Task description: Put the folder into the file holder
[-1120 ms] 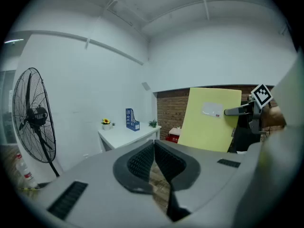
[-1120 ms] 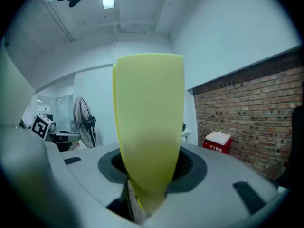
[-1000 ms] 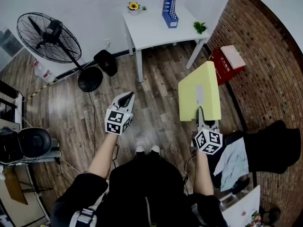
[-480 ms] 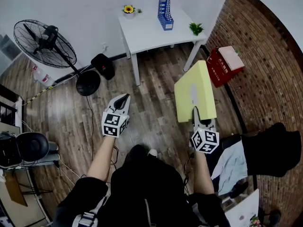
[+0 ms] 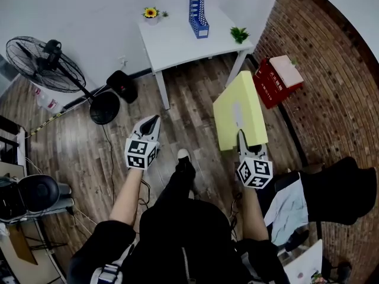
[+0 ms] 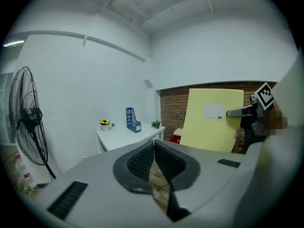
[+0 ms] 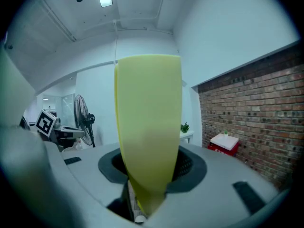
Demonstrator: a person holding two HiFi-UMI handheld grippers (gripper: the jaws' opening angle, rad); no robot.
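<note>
A thick yellow folder (image 5: 238, 109) with a white label is held upright over the wooden floor, my right gripper (image 5: 241, 136) shut on its lower edge. In the right gripper view the yellow folder (image 7: 148, 127) fills the gap between the jaws. The blue file holder (image 5: 198, 15) stands on the white table (image 5: 177, 40) ahead, and shows small in the left gripper view as the blue file holder (image 6: 132, 120). My left gripper (image 5: 153, 123) hangs over the floor to the left, jaws shut with nothing between them. In the left gripper view the yellow folder (image 6: 213, 119) stands to the right.
A potted sunflower (image 5: 151, 13) and a small green plant (image 5: 239, 35) share the table. A standing fan (image 5: 44, 58) is at the left, a red box (image 5: 277, 78) by the brick wall at the right, a black chair (image 5: 35, 193) at the lower left.
The person has stepped forward: the table and file holder sit nearer and further left in the head view. One foot is now out ahead. Both grippers keep their grips.
</note>
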